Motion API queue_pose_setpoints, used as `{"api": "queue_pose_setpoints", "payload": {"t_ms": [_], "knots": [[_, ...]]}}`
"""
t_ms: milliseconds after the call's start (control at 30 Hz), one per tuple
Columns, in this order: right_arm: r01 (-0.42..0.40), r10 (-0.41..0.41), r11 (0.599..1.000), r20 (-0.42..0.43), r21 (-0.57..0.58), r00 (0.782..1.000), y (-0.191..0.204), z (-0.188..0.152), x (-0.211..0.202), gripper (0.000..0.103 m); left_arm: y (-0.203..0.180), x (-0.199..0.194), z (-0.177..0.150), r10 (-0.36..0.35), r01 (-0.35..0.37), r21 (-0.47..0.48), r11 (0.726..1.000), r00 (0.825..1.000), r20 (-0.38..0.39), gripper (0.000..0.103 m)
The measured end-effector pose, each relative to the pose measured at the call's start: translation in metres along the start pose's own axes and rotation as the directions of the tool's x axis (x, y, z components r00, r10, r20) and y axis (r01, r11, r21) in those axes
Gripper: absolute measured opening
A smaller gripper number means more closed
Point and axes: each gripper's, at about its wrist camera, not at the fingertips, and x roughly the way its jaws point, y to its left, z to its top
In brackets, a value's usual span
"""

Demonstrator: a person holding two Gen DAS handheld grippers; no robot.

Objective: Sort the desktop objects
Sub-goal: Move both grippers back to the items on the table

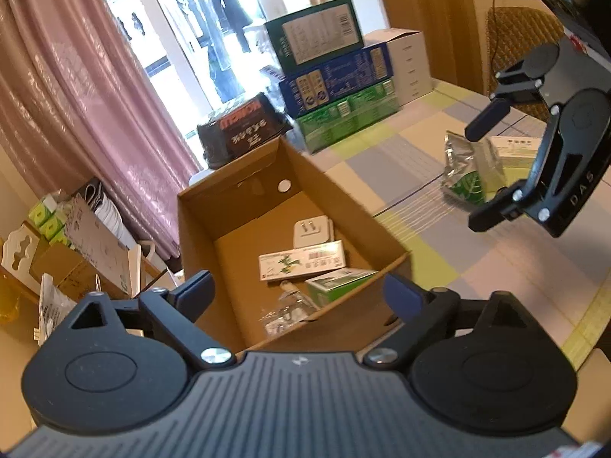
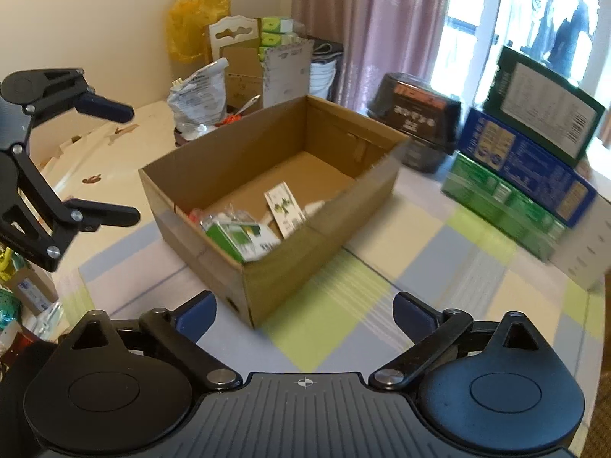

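Left wrist view, left to right: pink curtain (image 1: 95, 95); open cardboard box (image 1: 236, 206) on the checked tablecloth (image 1: 477, 267), directly ahead of the left gripper (image 1: 298, 294), whose blue-padded fingers stand spread wide with nothing between them, tilted over the box's near rim; inside the box, a white plug adapter (image 1: 311, 231), a long white carton with green print (image 1: 301, 259), a green-and-white carton (image 1: 336, 284) and a clear plastic packet (image 1: 284, 315), lettering too small to read; behind the box, a black tub (image 1: 244, 129) with orange and white lettering seen upside down, not legible; stacked cartons beside it: dark green (image 1: 317, 30) on blue (image 1: 336, 80) on bright green (image 1: 347, 118), with a white box (image 1: 408, 61) next to them; silver-and-green foil pouch (image 1: 471, 170) and a pale carton (image 1: 513, 149) lying on the cloth well right of the box, just under the right gripper (image 1: 481, 175); that gripper enters from the upper right, angled downward, fingers apart and empty, its side marked "DAS"

Right wrist view, left to right: left gripper (image 2: 126, 164) at the left edge, fingers parted; the box (image 2: 275, 274) centred ahead of the right gripper (image 2: 303, 313), jaws wide; stacked cartons at far right
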Motion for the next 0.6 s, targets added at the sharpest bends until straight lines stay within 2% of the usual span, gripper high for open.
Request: {"api": "queue_pose_setpoints", "payload": {"t_ms": [33, 233, 333, 600], "knots": [[0.003, -0.003, 1.000, 0.005, 0.012, 1.000, -0.002, -0.006, -0.006, 0.098, -0.004, -0.003, 0.001, -0.001, 0.001, 0.005, 1.000, 1.000, 0.006, 0.102], [0.021, -0.023, 0.996, 0.014, 0.090, 1.000, -0.017, -0.055, -0.041, 0.101, -0.033, -0.018, 0.010, -0.025, 0.025, 0.013, 1.000, 0.999, 0.030, 0.102], [0.057, -0.056, 0.990, -0.009, 0.126, 0.998, -0.028, -0.092, -0.057, 0.101, -0.054, -0.026, 0.013, -0.039, 0.038, 0.035, 0.999, 0.998, 0.048, 0.102], [0.158, -0.142, 0.961, -0.086, 0.228, 0.986, -0.063, -0.168, -0.092, 0.101, -0.113, -0.028, 0.023, -0.132, 0.128, 0.054, 0.990, 0.988, 0.075, 0.102]]}}
